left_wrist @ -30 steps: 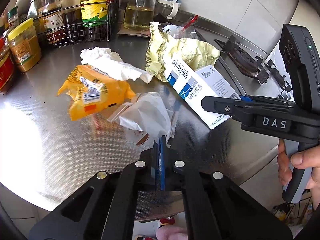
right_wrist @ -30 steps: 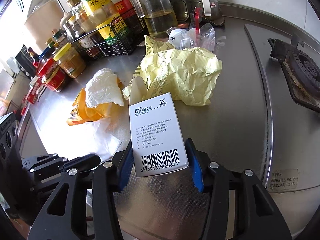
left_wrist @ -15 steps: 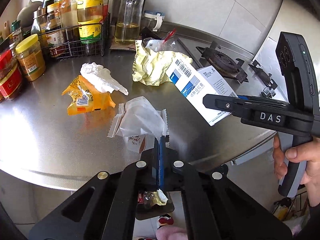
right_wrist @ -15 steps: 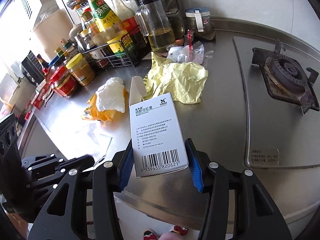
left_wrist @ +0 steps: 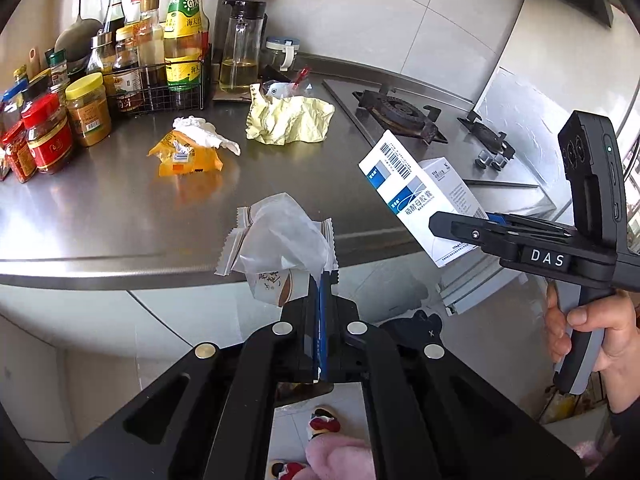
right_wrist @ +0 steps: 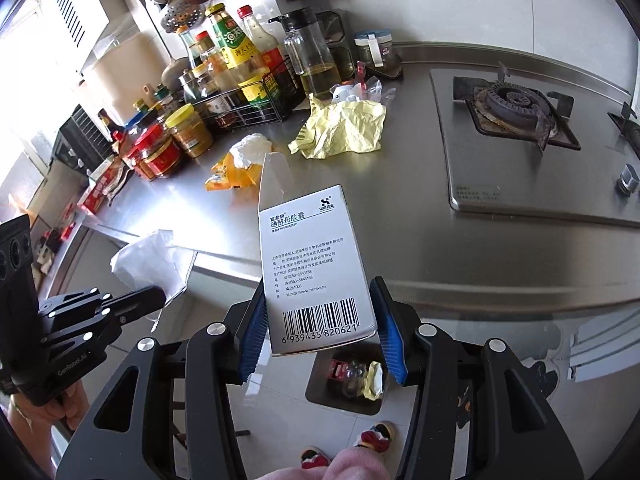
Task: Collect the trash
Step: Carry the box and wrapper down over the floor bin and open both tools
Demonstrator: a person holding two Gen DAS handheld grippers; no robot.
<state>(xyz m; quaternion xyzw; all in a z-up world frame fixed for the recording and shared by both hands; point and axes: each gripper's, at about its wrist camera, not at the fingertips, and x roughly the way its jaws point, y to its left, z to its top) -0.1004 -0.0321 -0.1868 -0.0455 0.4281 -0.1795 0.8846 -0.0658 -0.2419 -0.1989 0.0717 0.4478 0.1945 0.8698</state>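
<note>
My left gripper (left_wrist: pixel 321 280) is shut on a clear plastic wrapper (left_wrist: pixel 280 236), lifted off the steel counter (left_wrist: pixel 120 208) past its front edge. That wrapper (right_wrist: pixel 154 260) also shows in the right wrist view, hanging from the left gripper (right_wrist: pixel 158 300). My right gripper (right_wrist: pixel 320 336) is shut on a white and blue medicine box (right_wrist: pixel 310 268) by its barcode end; the box (left_wrist: pixel 416 200) and gripper (left_wrist: pixel 460 230) appear at the right of the left view. On the counter lie a crumpled yellow paper (left_wrist: pixel 288 120), an orange packet (left_wrist: pixel 186 156) and a white tissue (left_wrist: pixel 204 136).
A wire rack of sauce bottles (left_wrist: pixel 168 60), jars (left_wrist: pixel 48 136) and an oil dispenser (left_wrist: pixel 240 48) line the back left. A gas hob (right_wrist: pixel 516 120) fills the right. On the floor below stands an open bin (right_wrist: pixel 352 376) with trash in it.
Both grippers have pulled back and up from the counter, carrying the wrapper and the box out past the front edge. The floor bin has come into view beneath them.
</note>
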